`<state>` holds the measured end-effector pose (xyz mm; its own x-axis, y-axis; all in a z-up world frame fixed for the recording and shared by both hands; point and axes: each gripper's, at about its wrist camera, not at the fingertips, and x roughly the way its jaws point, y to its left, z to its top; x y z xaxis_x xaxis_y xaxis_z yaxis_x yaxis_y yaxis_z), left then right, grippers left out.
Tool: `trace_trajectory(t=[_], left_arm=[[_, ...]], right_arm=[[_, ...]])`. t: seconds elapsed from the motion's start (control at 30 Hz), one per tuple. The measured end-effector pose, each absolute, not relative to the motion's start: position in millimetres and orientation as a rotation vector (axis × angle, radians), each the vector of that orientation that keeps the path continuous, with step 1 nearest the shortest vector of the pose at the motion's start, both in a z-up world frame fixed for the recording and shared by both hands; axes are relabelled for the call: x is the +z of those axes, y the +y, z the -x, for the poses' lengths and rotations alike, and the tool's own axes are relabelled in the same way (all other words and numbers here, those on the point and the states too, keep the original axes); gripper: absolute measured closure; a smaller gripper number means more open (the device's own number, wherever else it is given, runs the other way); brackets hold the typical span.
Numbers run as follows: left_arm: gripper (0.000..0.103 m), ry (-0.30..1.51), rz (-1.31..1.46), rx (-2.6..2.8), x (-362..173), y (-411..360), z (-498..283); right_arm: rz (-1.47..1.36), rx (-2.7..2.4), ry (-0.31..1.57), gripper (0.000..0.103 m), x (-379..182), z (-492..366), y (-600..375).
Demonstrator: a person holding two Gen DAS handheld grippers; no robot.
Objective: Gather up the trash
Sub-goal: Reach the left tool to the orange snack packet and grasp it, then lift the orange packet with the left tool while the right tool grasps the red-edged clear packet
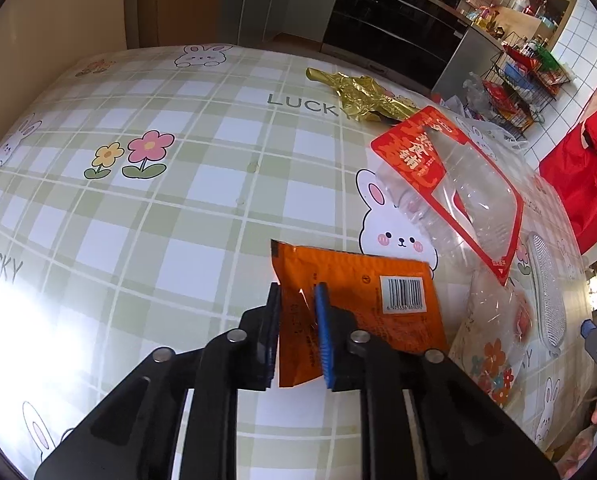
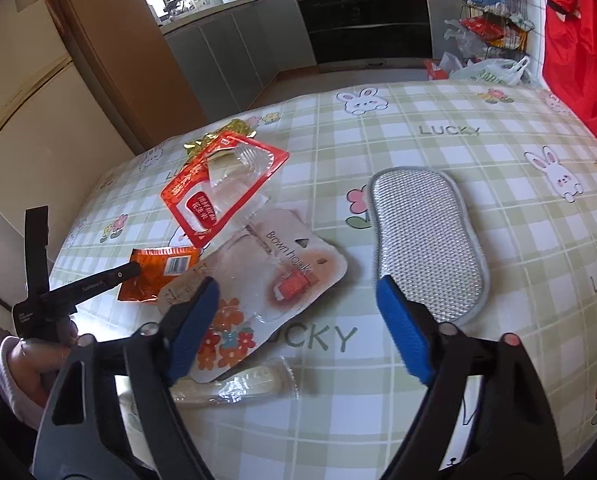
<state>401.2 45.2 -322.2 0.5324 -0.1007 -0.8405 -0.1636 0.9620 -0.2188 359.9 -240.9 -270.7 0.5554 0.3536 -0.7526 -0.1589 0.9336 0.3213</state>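
Note:
My left gripper [image 1: 297,294] is shut on the near left part of an orange snack packet [image 1: 378,304], whose barcode side faces up on the checked tablecloth [image 1: 138,220]. In the right wrist view the same left gripper [image 2: 132,270] reaches the orange packet [image 2: 158,272] from the left, held by a hand [image 2: 38,356]. My right gripper [image 2: 298,280] stands open above a clear blister card [image 2: 274,276] printed "Bown hook", with nothing pressed between its pads. A long clear wrapper [image 2: 234,388] lies just below it. Farther off lie a red-edged clear bag [image 2: 222,184] and a crumpled gold foil [image 2: 218,140].
A silver mesh scrub pad [image 2: 426,240] lies right of the blister card, close to my right gripper's right finger. Beyond the table stand kitchen cabinets [image 2: 226,48], a wire rack of snacks [image 2: 494,20], a plastic bag [image 2: 490,72] and red cloth [image 2: 578,60].

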Motion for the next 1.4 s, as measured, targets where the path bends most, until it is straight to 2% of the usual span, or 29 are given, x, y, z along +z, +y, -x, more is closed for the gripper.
trace_trajectory(t=[0.03, 0.07, 0.2, 0.5, 0.87, 1.0, 1.1, 1.4], left_arm=[[0.093, 0.997, 0.3, 0.032, -320, 49, -397], [0.102, 0.982, 0.311, 0.034, -318, 52, -393], [0.102, 0.925, 0.382, 0.02, -310, 68, -380], [0.103, 0.763, 0.449, 0.059, -266, 106, -348], [0.103, 0.673, 0.426, 0.055, -228, 116, -328], [0.103, 0.671, 0.43, 0.051, -227, 116, -326], [0.103, 0.666, 0.433, 0.054, -226, 117, -323], [0.103, 0.644, 0.429, 0.055, -213, 114, -308]], right_arm=[[-0.23, 0.313, 0.937, 0.026, -271, -361, -240], [-0.232, 0.324, 0.935, 0.028, -270, -363, -239], [-0.249, 0.36, 0.931, 0.042, -268, -375, -238], [-0.399, 0.478, 0.949, 0.062, -275, -441, -235], [-0.585, 0.405, 1.033, 0.064, -311, -501, -218], [-0.63, 0.391, 1.056, 0.083, -315, -507, -215], [-0.599, 0.407, 1.02, 0.087, -302, -499, -212], [-0.431, 0.403, 0.867, 0.088, -243, -469, -201]])
